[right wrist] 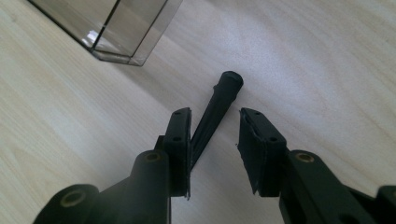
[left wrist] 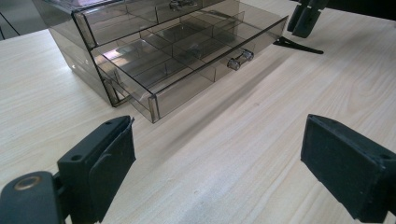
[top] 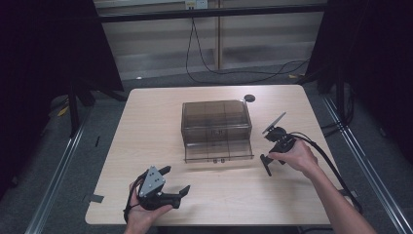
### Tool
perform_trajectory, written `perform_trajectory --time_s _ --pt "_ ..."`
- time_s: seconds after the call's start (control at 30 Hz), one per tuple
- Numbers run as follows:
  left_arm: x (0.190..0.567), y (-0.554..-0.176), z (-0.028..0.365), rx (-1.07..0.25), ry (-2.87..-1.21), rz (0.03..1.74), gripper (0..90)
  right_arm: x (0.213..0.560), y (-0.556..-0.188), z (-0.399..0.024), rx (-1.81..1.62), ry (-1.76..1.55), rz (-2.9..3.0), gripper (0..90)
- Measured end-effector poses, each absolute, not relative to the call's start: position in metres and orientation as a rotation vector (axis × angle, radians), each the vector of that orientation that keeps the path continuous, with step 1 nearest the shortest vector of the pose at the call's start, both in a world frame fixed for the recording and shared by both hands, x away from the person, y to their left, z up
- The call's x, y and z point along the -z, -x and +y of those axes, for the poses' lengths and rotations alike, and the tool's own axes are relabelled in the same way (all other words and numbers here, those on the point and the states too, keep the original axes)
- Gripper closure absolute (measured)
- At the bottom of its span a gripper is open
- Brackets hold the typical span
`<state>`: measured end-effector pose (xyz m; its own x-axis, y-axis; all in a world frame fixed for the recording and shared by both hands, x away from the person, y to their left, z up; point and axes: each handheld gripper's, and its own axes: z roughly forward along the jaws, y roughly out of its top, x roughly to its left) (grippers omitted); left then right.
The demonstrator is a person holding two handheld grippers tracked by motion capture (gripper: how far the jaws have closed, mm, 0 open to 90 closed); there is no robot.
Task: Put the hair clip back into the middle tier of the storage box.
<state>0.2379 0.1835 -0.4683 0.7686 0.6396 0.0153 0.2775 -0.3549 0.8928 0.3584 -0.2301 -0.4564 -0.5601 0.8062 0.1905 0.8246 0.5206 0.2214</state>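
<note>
Closing the right gripper (right wrist: 215,140) squarely on the black pen (right wrist: 219,105) beside the drawer box (top: 216,127) is advised; its jaws straddle it ungripped; the left gripper (left wrist: 219,158) is held open.

Dim room, soft shadows, slight blur

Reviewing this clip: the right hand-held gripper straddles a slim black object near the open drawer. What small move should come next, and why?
Probably close the right hand-held gripper fully on the black hair clip. The clip lies flat on the table between the jaws, one pad close against it, the other still apart. The lower drawer already stands open beside it, seemingly ready to receive it.
</note>
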Motion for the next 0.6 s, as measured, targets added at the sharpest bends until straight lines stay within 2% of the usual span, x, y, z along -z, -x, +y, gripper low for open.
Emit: perform_trajectory --time_s 0.43,0.6 --pt "0.469 -0.239 0.184 -0.443 -1.948 0.689 9.8 0.463 -0.372 -0.221 0.375 1.454 -2.660 71.6" --pt "0.468 -0.238 0.184 -0.441 -1.952 0.700 9.9 0.467 -0.374 -0.218 0.364 1.454 -2.655 71.5"
